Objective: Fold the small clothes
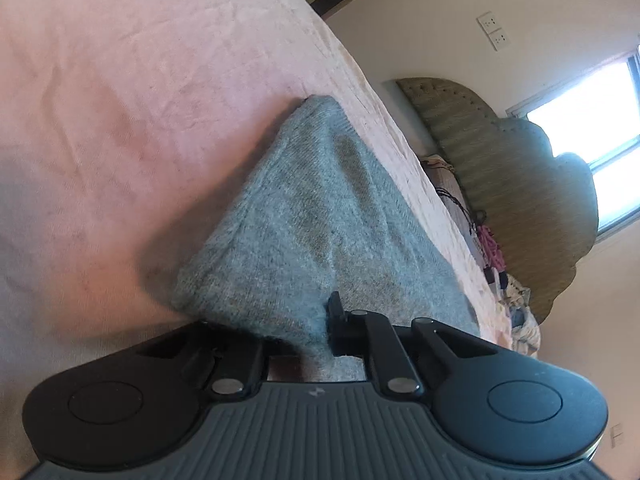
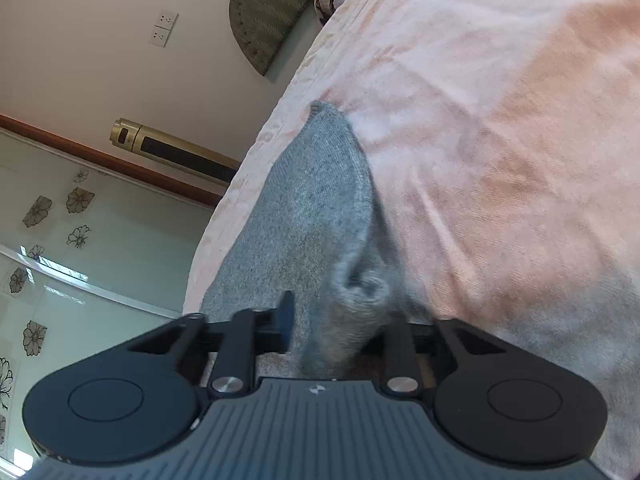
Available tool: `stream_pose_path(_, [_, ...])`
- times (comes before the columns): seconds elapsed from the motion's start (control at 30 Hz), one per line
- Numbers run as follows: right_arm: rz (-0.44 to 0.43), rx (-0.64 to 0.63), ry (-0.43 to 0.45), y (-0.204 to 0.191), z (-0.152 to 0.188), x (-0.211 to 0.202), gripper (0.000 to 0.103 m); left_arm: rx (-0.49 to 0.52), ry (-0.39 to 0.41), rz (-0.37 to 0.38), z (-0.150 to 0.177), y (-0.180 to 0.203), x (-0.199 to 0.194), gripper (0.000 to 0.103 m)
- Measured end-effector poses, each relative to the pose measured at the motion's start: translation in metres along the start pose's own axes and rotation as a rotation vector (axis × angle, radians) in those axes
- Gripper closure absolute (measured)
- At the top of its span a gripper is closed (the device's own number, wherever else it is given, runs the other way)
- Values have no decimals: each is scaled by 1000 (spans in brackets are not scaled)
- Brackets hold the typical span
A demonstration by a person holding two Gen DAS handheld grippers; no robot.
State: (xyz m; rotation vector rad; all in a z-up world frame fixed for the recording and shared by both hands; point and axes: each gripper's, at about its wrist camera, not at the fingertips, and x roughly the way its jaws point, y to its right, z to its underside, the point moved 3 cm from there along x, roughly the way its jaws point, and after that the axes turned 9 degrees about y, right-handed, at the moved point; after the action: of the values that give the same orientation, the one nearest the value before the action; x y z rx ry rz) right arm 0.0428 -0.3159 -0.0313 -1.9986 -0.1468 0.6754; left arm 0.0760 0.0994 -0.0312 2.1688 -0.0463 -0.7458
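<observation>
Left wrist view: the left tongs (image 1: 296,332) are clamped on a bunched corner of a small grey knitted garment (image 1: 312,216), which stretches away from them across a pink bedspread (image 1: 120,100) to a far point that touches the bed near its edge. In the right wrist view, the right tongs (image 2: 336,328) are likewise closed on the garment (image 2: 312,208), with gathered cloth wadded between the fingers and a curled hem just ahead of them. Each pair grips a near corner; the cloth between the near corners and the far tip looks lifted and drawn taut, tented above the bedspread (image 2: 500,140) rather than lying flat on it.

By that showing, the fold appears to be in mid-course. The grasp is made and the near edge raised, but no finished crease or tidy stack is visible, and it cannot be told from here whether earlier folds already lie within the cloth. What seems left is to carry the held edge over toward the far tip, lay it down, let go and smooth it.

A padded headboard (image 1: 500,184) stands beyond, with oddments (image 1: 492,240) on the bed beside it, well apart from the garment.
</observation>
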Motion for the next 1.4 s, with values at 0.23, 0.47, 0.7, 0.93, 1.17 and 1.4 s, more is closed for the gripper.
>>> stream_pose_path(0.23, [-77, -74, 6, -27, 1, -29, 90, 90, 37, 103, -14, 14, -57, 99])
stream_pose_path(0.47, [-68, -51, -60, -7, 34, -86, 91, 127, -32, 56, 20, -28, -115, 99])
stream_pose_path(0.7, [23, 17, 20, 20, 28, -128, 51, 184, -2, 27, 9, -36, -143, 89])
stream_pose_path(0.93, [-50, -261, 83, -62, -3, -91, 32, 454, 165, 12, -4, 57, -95, 21])
stream_pose_path(1.17, [133, -553, -16, -90, 30, 35, 30, 700, 41, -131, 30, 84, 2, 21])
stream_pose_path(1.4, [144, -848, 66, -74, 61, 26, 30, 807, 78, -119, 33, 53, 5, 19])
